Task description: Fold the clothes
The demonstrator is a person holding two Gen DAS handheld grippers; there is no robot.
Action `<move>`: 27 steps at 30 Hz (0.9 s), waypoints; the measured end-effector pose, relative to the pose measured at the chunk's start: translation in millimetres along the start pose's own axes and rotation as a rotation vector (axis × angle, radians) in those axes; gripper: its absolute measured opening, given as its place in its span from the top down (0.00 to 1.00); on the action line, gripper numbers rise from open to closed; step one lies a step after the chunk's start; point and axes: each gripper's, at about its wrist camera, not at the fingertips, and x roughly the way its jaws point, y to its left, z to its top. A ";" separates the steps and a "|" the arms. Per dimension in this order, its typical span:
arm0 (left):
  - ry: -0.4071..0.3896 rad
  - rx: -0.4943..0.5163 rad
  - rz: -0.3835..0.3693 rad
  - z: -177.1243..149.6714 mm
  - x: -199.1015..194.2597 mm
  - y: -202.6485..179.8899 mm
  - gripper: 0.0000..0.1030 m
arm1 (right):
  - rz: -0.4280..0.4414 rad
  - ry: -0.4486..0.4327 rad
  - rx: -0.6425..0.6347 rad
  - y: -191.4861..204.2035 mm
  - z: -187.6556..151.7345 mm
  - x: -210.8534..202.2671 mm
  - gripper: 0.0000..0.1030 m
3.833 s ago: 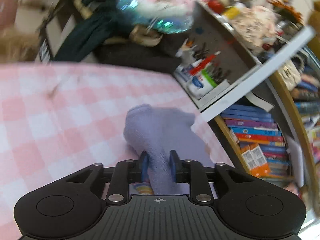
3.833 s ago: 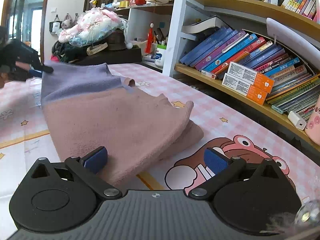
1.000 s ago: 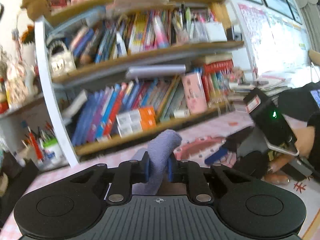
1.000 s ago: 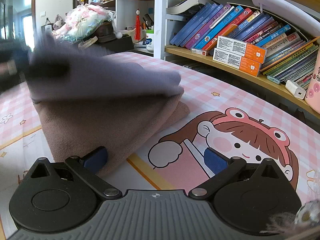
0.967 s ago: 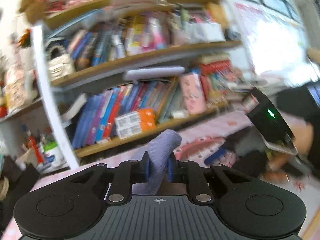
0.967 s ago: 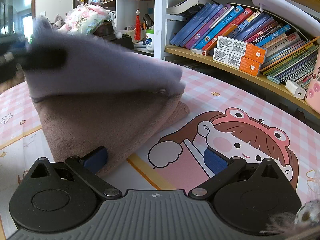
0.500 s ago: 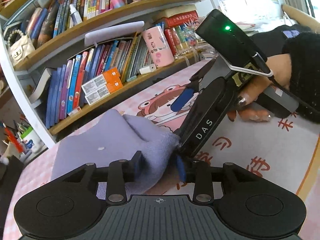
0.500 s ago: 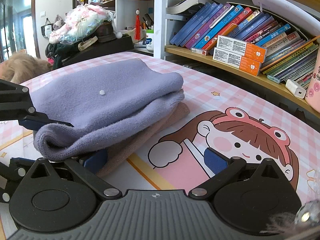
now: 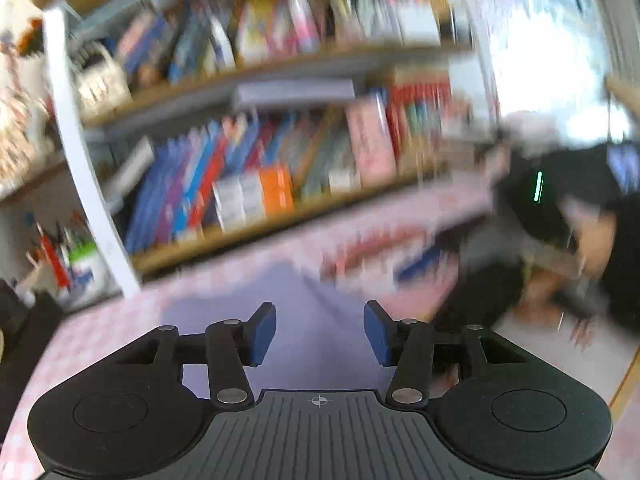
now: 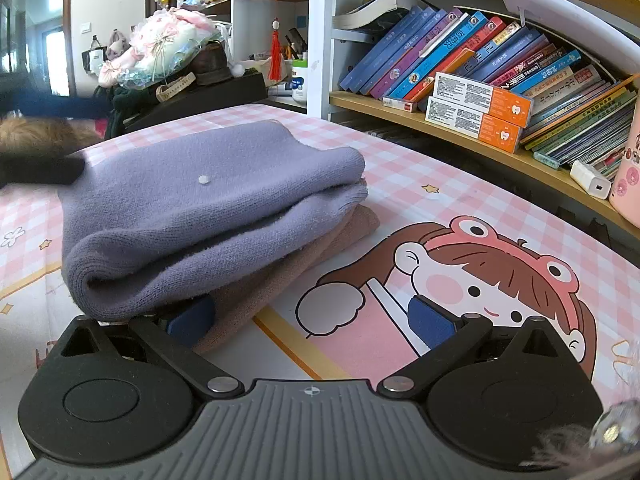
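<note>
A folded garment, lilac on top (image 10: 208, 204) and dusty pink underneath (image 10: 280, 276), lies on the pink checked table mat (image 10: 420, 176). My right gripper (image 10: 310, 320) is open and rests on the mat, its left pad tucked against the garment's near edge. My left gripper (image 9: 319, 332) is open and empty, held above the lilac cloth (image 9: 304, 320); that view is blurred by motion. It shows as a dark blur in the right wrist view (image 10: 40, 170) at the garment's far left. The right gripper also shows in the left wrist view (image 9: 500, 280).
A bookshelf (image 10: 480, 80) full of books runs along the table's far right edge. A white charger (image 10: 591, 180) and a pink cup (image 10: 628, 184) stand on its lower board. A cluttered dark cabinet (image 10: 200, 92) with a bouquet stands behind the table.
My left gripper has opened, let go of the lilac end it laid over the pile, and is lifting away. The right gripper has not moved.
</note>
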 end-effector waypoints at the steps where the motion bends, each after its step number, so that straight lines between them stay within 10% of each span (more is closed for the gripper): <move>1: 0.052 0.022 -0.001 -5.5 9.4 -5.1 0.52 | -0.001 0.000 -0.001 0.2 -0.1 0.0 0.00; 8: 0.098 -0.008 -0.031 -10.8 16.0 -0.1 0.42 | -0.002 0.000 -0.002 -0.1 -0.2 0.3 0.00; 16: -0.130 -0.075 0.096 -1.9 -11.2 27.9 0.01 | 0.000 0.001 0.002 -0.2 0.0 0.3 0.00; 19: -0.145 -0.094 0.199 -0.9 -5.4 42.1 0.00 | 0.001 0.001 0.004 -0.4 0.1 0.2 0.00; 27: -0.019 -0.263 0.158 -21.9 25.5 85.4 0.00 | 0.018 0.009 0.027 -3.6 -0.1 1.5 0.00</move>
